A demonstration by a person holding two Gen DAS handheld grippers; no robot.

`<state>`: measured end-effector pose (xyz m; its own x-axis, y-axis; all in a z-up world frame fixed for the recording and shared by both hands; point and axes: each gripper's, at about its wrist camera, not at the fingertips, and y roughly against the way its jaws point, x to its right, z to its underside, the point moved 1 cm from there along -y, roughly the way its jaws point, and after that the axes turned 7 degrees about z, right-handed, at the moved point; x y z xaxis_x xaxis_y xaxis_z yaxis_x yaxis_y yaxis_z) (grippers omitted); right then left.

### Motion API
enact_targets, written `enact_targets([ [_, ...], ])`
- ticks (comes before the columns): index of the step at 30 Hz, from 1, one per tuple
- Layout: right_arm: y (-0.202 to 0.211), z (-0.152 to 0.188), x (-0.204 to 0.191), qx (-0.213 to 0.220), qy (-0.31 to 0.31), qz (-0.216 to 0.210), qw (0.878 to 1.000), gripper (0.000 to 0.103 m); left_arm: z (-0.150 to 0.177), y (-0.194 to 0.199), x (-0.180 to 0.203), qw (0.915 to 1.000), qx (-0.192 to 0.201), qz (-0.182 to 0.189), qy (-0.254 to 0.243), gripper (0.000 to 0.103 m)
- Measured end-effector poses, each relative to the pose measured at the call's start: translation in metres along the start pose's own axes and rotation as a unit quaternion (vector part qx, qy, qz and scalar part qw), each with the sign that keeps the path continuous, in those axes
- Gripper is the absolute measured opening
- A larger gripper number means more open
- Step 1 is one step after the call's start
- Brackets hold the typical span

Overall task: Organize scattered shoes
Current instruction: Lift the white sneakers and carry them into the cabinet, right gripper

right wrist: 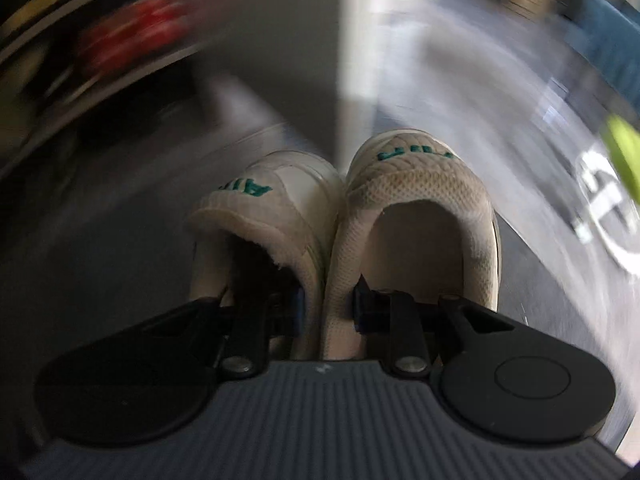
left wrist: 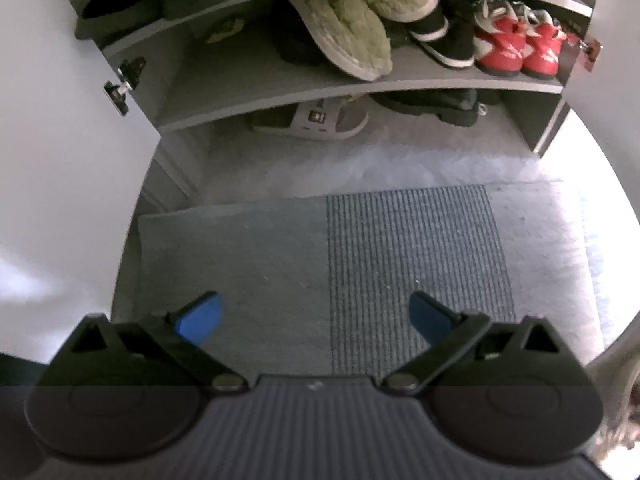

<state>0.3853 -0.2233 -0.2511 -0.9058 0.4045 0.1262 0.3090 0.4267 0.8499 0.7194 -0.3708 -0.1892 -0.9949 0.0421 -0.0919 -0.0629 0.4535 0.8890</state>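
Note:
My right gripper (right wrist: 326,304) is shut on a pair of white sneakers with green lettering (right wrist: 416,208), pinching their inner collars together; one finger sits inside each shoe. The pair hangs above the floor and the background is motion-blurred. My left gripper (left wrist: 316,314) is open and empty, with blue pads (left wrist: 200,314), hovering over a grey floor mat (left wrist: 400,264). Ahead stands an open shoe cabinet (left wrist: 280,92) holding fluffy green slippers (left wrist: 352,36), black-and-white shoes (left wrist: 440,40) and red sneakers (left wrist: 516,46).
A white slide sandal (left wrist: 316,120) and a dark shoe (left wrist: 436,106) lie under the lowest shelf. Open cabinet doors flank the left (left wrist: 60,120) and right (left wrist: 600,92). The right wrist view shows a blurred cabinet edge (right wrist: 352,60) and floor (right wrist: 480,100).

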Motion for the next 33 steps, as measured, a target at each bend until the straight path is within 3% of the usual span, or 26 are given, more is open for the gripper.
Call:
enact_targets([
  [1, 0.002, -0.001, -0.005, -0.001, 0.007, -0.005, 1.0, 0.026, -0.005, 0.0, -0.008, 0.9999, 0.009, -0.01, 0.001, 0.101],
  [5, 0.0, -0.005, -0.079, -0.018, 0.109, -0.1, 0.989, 0.026, -0.022, -0.001, -0.044, 0.9978, 0.039, -0.049, 0.021, 0.101],
  [9, -0.022, -0.013, -0.144, -0.037, 0.131, -0.158, 0.978, 0.026, -0.028, -0.002, -0.081, 0.9934, 0.042, -0.078, 0.073, 0.101],
  [11, -0.039, -0.019, -0.199, -0.046, 0.15, -0.188, 0.97, 0.026, -0.027, -0.003, -0.094, 0.9914, 0.04, -0.089, 0.087, 0.101],
  [15, -0.072, -0.033, -0.288, -0.029, 0.176, -0.221, 0.959, 0.025, -0.028, -0.001, -0.12, 0.9863, 0.036, -0.097, 0.129, 0.101],
  [20, -0.114, -0.031, -0.366, -0.024, 0.229, -0.227, 0.946, 0.024, -0.036, 0.002, -0.138, 0.9824, 0.044, -0.098, 0.153, 0.101],
  [22, -0.126, -0.031, -0.382, -0.01, 0.236, -0.221, 0.946, 0.009, -0.038, 0.003, -0.143, 0.981, 0.047, -0.099, 0.16, 0.101],
  [26, -0.129, -0.036, -0.402, 0.015, 0.244, -0.209, 0.947, 0.008, -0.043, 0.0, -0.152, 0.9786, 0.037, -0.094, 0.179, 0.101],
  [29, -0.131, -0.036, -0.4, 0.019, 0.241, -0.213, 0.947, 0.011, -0.053, -0.002, -0.153, 0.9785, 0.037, -0.085, 0.184, 0.101],
  [31, -0.134, -0.037, -0.391, 0.006, 0.222, -0.237, 0.946, 0.019, -0.061, 0.001, -0.151, 0.9806, 0.05, -0.082, 0.171, 0.101],
  [33, -0.139, -0.034, -0.388, 0.005, 0.22, -0.241, 0.945, 0.034, -0.064, 0.001, -0.149, 0.9819, 0.06, -0.079, 0.161, 0.101],
])
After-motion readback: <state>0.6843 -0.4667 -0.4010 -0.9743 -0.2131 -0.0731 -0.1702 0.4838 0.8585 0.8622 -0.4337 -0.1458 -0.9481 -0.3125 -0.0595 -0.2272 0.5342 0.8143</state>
